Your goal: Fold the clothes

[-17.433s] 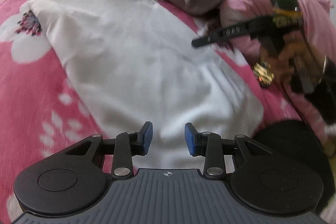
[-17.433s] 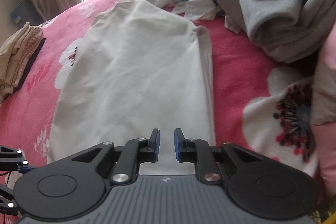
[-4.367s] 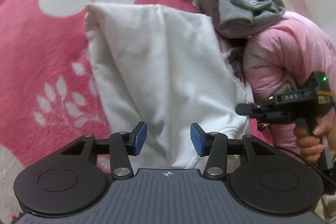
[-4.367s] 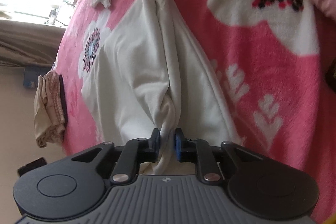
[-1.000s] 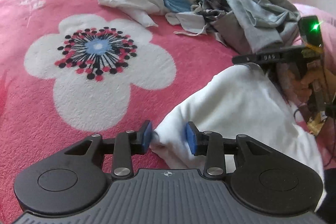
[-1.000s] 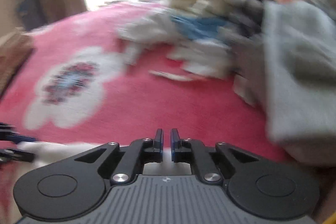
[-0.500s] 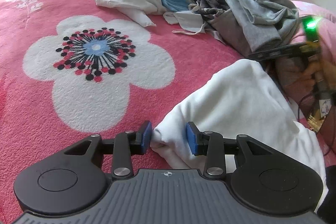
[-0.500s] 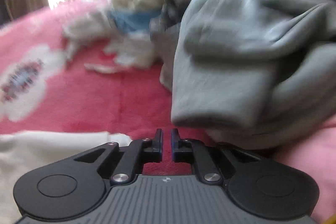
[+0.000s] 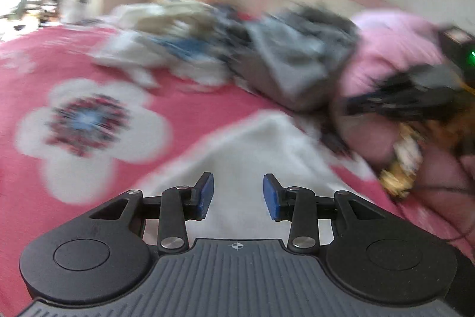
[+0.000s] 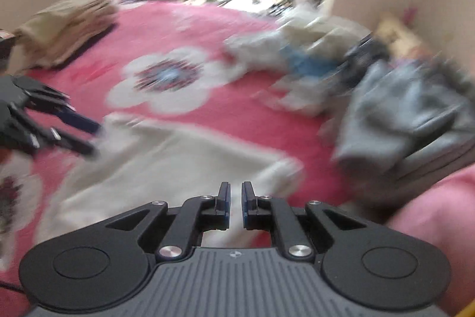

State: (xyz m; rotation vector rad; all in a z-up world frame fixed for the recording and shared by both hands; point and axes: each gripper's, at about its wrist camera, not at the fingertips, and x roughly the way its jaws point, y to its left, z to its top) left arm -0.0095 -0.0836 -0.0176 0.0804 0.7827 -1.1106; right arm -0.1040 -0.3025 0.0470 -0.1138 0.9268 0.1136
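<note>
A pink flowered bed (image 9: pixel 26 174) carries everything. Along its far side lies a pile of clothes (image 9: pixel 207 49), blurred. The folded white garment (image 10: pixel 178 165) lies near the front, below both grippers. The left gripper (image 9: pixel 237 195) stands partly apart with nothing between its pads. The right gripper (image 10: pixel 236 205) is nearly closed, a narrow slit, holding nothing.

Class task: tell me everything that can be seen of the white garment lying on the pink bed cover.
The white garment looks like soft, plain off-white cloth with no print, folded into a compact, roughly rectangular bundle. It lies flat on the pink flowered blanket, near the grey clothes pile. The left gripper, open, and the right gripper, shut, hang over its near edge; neither appears to hold it. Blur hides the finer details.
</note>
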